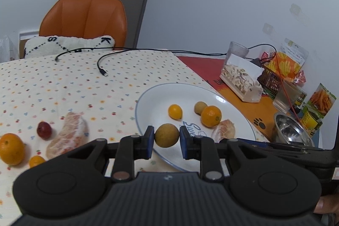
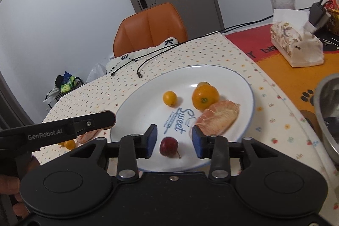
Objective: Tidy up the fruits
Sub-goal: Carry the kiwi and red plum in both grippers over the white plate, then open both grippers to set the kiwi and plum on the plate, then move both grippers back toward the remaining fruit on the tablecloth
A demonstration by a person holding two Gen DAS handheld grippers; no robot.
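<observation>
Left wrist: my left tool (image 1: 166, 138) grips 1 brown fruit (image 1: 166, 135) above the plate (image 1: 148, 103) rim; I should lower before releasing.

Right wrist: my right tool (image 2: 174, 144) stands wide around 1 red fruit (image 2: 168, 146) on the plate; I lift clear.

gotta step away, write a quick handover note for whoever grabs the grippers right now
Left gripper: fingers against a brown longan, over the near rim of the plate; not released.
Right gripper: open around a red fruit low over the plate; contact unclear.
Done, on the plate: big orange, small orange, second longan, pomelo segment.
Left, on the cloth: orange, small orange, red fruit, pomelo piece.
</observation>
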